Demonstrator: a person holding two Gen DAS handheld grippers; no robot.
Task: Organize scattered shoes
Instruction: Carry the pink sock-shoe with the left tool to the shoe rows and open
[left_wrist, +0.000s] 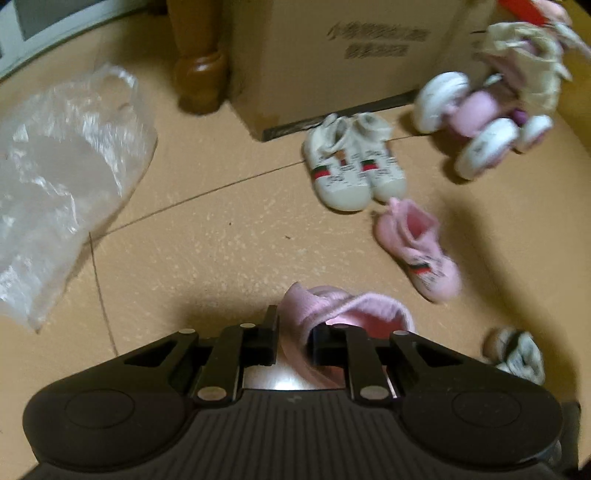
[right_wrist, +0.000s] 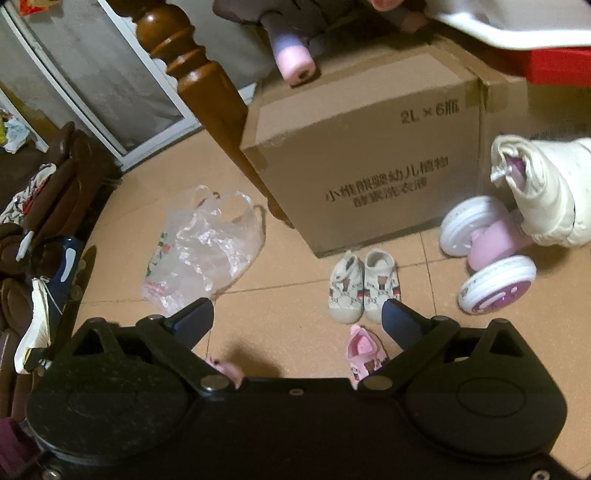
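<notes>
Left gripper (left_wrist: 293, 332) is clamped tight on the cuff of a pink shoe (left_wrist: 343, 314), jaws pinched narrow around the knit edge, and the shoe hangs right at the fingertips above the tiled floor (left_wrist: 221, 229). Its toe is hidden behind the gripper, so which way it points cannot be told.

Count on the floor: two white shoes (right_wrist: 364, 286) side by side, touching, just in front of the cardboard box (right_wrist: 369, 147). Their long axes run parallel, heels to the box, toes toward the cameras. One second pink shoe (left_wrist: 419, 251) lies just past the white toes, long axis slanting, opening toward the white pair, toe away from them. That makes two pink, two white.

One more small shoe (left_wrist: 517, 352) sits at the left view's right edge, blurred.

Right gripper (right_wrist: 297, 321) has its jaws spread wide, nothing between them.

One clear plastic bag (right_wrist: 203, 251) lies crumpled beside the wooden leg (right_wrist: 207, 92). One wheeled toy (right_wrist: 487, 251) sits right of the box.
</notes>
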